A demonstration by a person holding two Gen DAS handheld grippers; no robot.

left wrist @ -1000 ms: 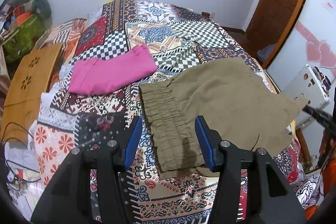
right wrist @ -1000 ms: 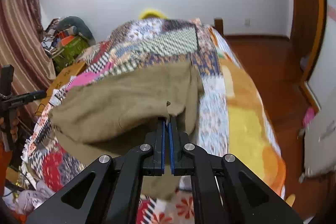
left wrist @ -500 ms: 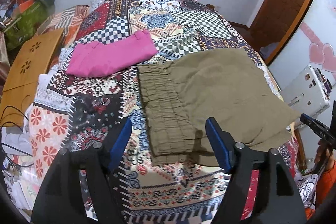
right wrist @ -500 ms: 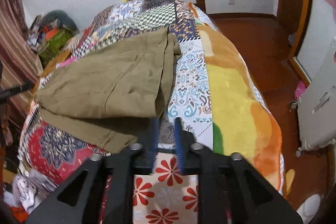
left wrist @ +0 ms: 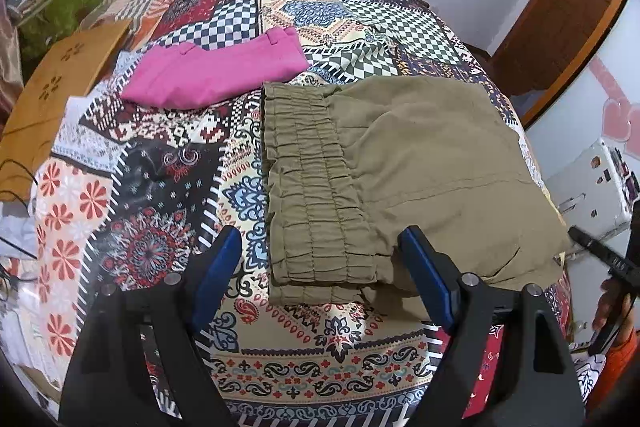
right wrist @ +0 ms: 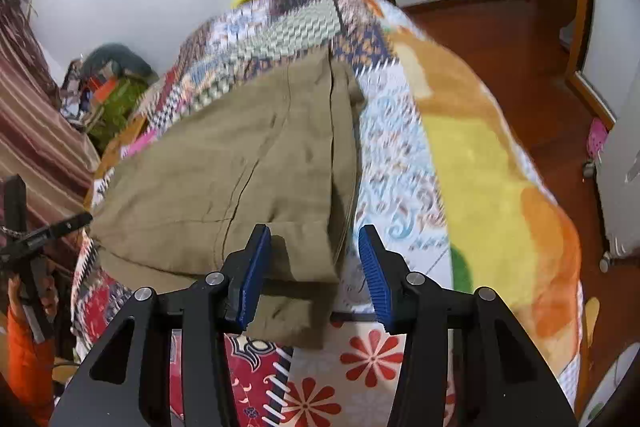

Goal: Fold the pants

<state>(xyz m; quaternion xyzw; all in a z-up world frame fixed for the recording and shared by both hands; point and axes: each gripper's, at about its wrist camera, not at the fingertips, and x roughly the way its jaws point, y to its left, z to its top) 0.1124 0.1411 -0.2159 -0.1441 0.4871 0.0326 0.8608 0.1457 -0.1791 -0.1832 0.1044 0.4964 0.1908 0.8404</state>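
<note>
Olive-green pants (left wrist: 400, 163) lie folded in half on the patterned bedspread (left wrist: 168, 187), gathered elastic waistband (left wrist: 312, 195) toward me. My left gripper (left wrist: 320, 267) hangs over the near end of the waistband; its jaws are opening, blue pads wide apart and off the cloth. In the right wrist view the same pants (right wrist: 240, 163) lie flat with their leg end near me. My right gripper (right wrist: 314, 269) is just above that corner, jaws opening, the cloth between the pads but not pinched.
A folded pink garment (left wrist: 216, 71) lies on the bed beyond the waistband. A wooden board (left wrist: 60, 95) leans at the bed's left side. A yellow-orange blanket (right wrist: 492, 179) covers the bed's right side. A white appliance (left wrist: 592, 187) stands beside the bed.
The right gripper let go of the pants' leg end, which dropped flat onto the bed, and its jaws spread. The left jaws widened. Both grippers sank toward the bed.
</note>
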